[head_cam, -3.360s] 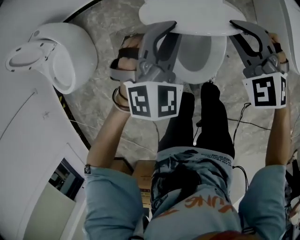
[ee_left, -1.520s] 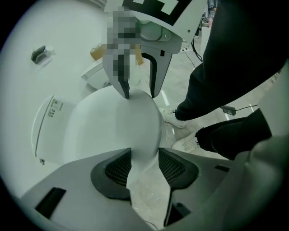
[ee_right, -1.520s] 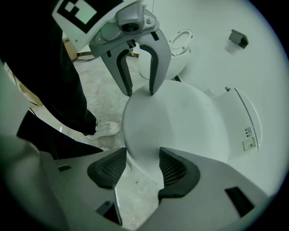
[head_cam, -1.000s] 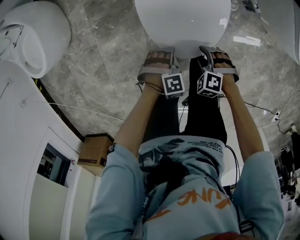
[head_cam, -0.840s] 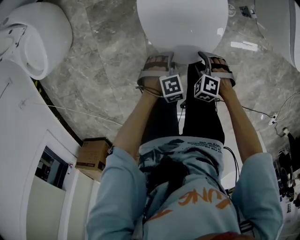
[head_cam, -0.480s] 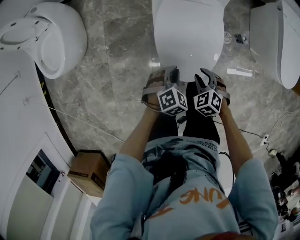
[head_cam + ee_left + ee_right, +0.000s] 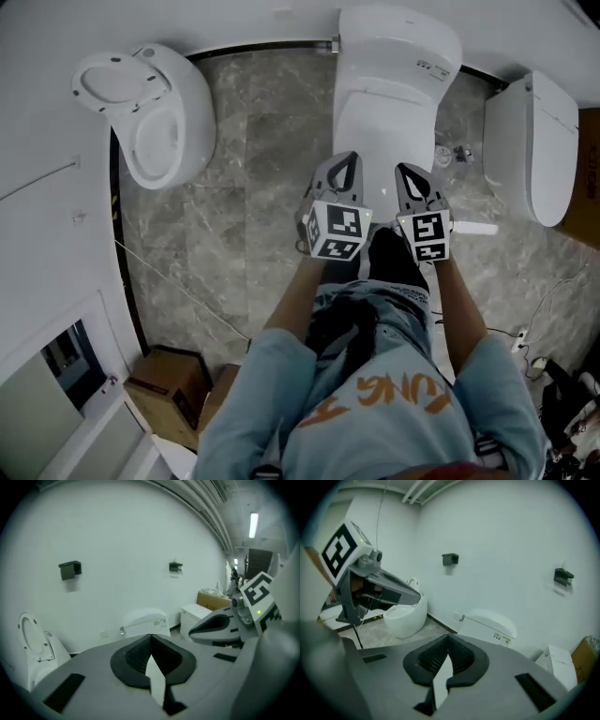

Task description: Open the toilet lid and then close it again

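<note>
Against the white wall (image 7: 234,19), on a grey marbled floor (image 7: 253,159), stands the middle toilet (image 7: 398,47), its lid (image 7: 375,136) down. The left gripper (image 7: 343,161) and right gripper (image 7: 405,171) hang side by side above its front — both empty, jaws pressed together. Two other toilets flank it: the left toilet (image 7: 159,122) open, the right toilet (image 7: 530,150) shut.

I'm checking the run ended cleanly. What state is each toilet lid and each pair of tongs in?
Middle toilet lid: down, closed.
Left toilet lid: up, open.
Right toilet lid: down, closed.
Left tongs: shut, nothing held.
Right tongs: shut, nothing held.
</note>
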{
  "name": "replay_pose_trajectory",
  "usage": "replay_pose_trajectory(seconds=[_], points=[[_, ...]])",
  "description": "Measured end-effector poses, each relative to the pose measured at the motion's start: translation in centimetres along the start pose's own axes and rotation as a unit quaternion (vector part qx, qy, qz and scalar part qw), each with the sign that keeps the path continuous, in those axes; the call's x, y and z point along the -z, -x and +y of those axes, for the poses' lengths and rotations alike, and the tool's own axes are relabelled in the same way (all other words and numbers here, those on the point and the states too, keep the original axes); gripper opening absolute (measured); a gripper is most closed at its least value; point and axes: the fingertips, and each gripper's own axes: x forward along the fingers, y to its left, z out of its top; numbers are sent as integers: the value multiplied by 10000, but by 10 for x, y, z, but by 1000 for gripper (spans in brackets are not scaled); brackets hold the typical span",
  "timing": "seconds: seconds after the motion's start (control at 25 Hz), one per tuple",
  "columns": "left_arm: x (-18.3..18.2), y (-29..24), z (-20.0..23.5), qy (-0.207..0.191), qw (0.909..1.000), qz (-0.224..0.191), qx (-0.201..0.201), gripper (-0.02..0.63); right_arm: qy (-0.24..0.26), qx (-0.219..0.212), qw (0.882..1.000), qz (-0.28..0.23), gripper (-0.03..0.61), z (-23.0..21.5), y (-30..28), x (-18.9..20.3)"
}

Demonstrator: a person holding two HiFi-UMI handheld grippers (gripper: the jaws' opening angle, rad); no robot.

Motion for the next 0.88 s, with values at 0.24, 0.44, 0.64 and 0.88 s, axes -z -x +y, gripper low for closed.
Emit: replay_pose_trajectory(seconds=[0.24, 0.44, 0.64, 0.88], points=[[-104, 50, 15, 714, 9909, -1072, -386, 26, -1107, 258, 9860, -1221, 13, -32, 65, -101], [-201, 79, 15, 556, 9774, -1979, -482, 26, -814, 1095, 9669, -2157, 12, -83, 117, -194], [-252, 99, 21, 633, 9646, -2457, -719, 26, -794, 1631, 9445, -2739, 12, -125, 168, -262], [-273, 119, -6, 320, 9599, -2674, -773, 26, -686, 1611, 9395, -2943, 12, -128, 208, -267]])
